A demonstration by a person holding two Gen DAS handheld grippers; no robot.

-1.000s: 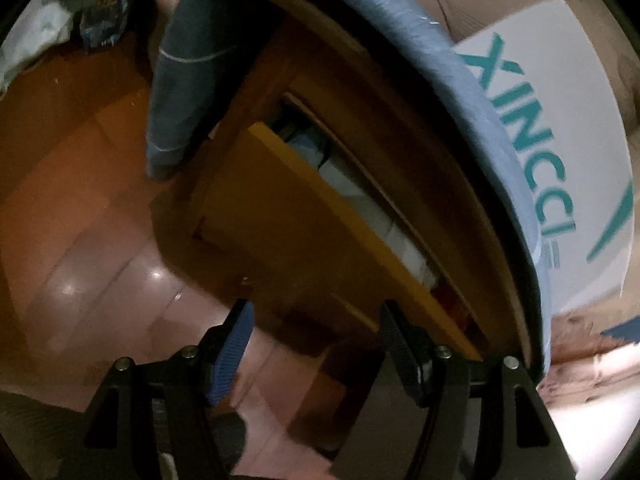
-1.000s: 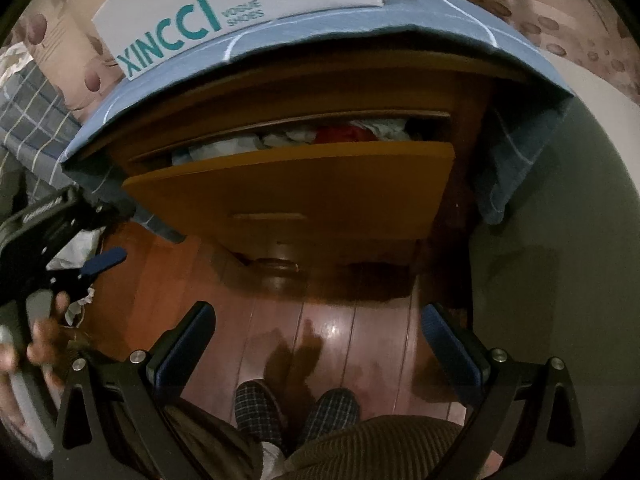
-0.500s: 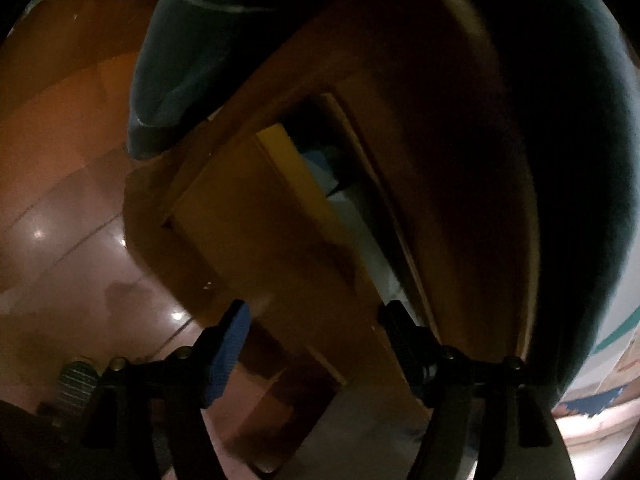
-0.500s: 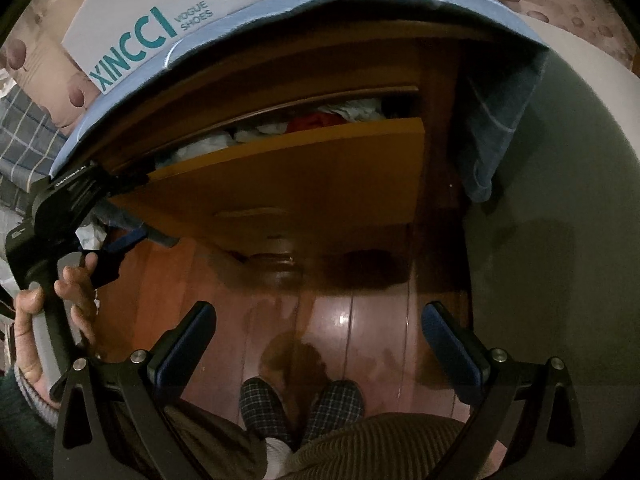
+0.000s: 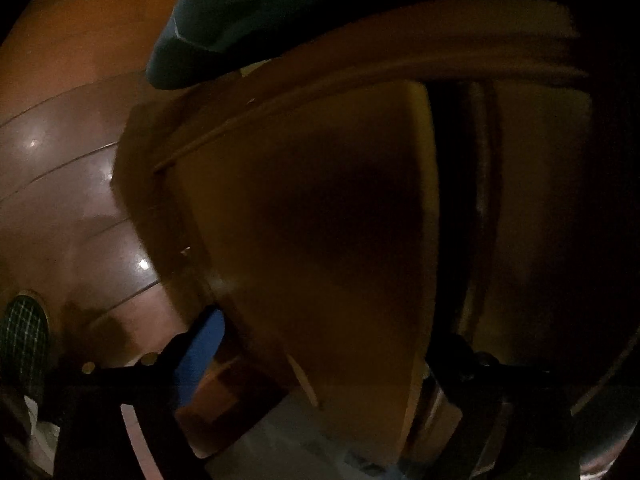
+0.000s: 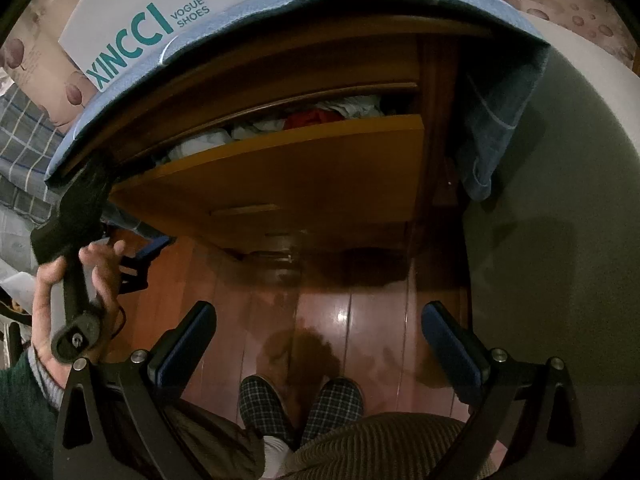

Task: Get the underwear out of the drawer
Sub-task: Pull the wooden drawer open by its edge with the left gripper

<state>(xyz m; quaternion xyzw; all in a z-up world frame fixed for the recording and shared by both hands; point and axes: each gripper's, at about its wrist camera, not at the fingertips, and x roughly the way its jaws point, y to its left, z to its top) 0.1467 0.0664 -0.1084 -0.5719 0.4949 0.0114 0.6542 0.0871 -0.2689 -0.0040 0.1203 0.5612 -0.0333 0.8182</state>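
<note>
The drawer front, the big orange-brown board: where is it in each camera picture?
Left wrist view: the drawer front fills the middle, very close and dark, between the wide-open fingers of the left claw.
Right wrist view: it sits in the upper middle, pulled partly out, with clothes behind its top edge.
Shared landmark: the blue cloth hanging over the cabinet's edge.

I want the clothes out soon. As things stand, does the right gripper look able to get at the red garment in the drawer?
Probably yes. The drawer stands partly open, the red garment lies exposed on top, and the right gripper hangs open over the floor with nothing between. The opening under the cabinet top looks narrow, though.
</note>
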